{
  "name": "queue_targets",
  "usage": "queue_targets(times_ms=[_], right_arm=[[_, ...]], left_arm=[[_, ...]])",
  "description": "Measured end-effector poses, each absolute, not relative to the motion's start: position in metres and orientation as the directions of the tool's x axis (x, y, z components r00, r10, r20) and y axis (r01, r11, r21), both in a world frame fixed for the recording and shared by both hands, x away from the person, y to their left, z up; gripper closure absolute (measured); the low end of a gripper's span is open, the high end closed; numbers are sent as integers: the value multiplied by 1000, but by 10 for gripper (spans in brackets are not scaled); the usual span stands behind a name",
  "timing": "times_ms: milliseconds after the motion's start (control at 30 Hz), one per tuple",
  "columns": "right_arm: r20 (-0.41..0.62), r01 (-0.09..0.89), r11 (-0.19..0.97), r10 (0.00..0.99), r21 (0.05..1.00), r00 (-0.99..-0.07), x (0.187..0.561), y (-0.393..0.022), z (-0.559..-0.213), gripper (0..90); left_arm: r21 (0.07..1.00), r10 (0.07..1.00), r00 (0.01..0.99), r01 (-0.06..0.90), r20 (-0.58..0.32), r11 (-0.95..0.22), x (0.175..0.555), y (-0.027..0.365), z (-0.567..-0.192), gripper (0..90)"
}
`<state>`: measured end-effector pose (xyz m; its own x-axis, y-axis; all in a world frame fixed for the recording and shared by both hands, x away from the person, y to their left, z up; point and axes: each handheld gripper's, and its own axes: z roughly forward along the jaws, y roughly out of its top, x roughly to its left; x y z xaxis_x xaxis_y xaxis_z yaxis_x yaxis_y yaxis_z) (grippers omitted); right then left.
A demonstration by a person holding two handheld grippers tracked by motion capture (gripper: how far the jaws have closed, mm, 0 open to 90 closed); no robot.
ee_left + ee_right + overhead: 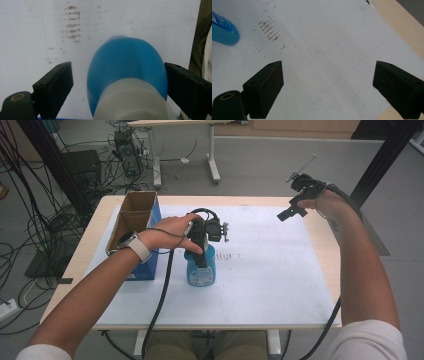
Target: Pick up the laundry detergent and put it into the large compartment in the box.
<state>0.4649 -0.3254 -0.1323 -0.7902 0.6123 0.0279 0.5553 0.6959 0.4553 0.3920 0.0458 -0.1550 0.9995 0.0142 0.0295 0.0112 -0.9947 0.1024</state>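
Note:
A blue bottle (201, 270) with a white cap stands upright on the white sheet (270, 270) near the table's middle left. My left gripper (200, 256) points down over it from above. In the left gripper view the bottle (125, 65) sits between the black jaws of the left gripper (117, 72). The left pad (56, 85) stands clear of the bottle, while the right pad (185, 82) is close beside it. My right gripper (292, 211) hovers at the far right of the table. In its own view the right gripper (327, 75) is open over bare paper, and the bottle (223, 31) lies at the upper left.
An open cardboard box with blue sides (135, 227) stands at the table's left, just behind my left wrist. Brown smudges (269, 30) mark the sheet to the right of the bottle. The wooden table edge (320, 227) runs along the right. Cables trail off the front.

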Motion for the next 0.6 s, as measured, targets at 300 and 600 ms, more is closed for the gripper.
queue_targets(times_ms=[300, 600], right_arm=[[27, 556, 694, 614, 458, -789, 463, -326, -132, 97], [27, 554, 696, 612, 456, -791, 464, -325, -132, 98]], left_arm=[[99, 14, 999, 10, 37, -995, 390, 44, -163, 130], [96, 4, 998, -2, 65, -995, 384, 44, -164, 220]])
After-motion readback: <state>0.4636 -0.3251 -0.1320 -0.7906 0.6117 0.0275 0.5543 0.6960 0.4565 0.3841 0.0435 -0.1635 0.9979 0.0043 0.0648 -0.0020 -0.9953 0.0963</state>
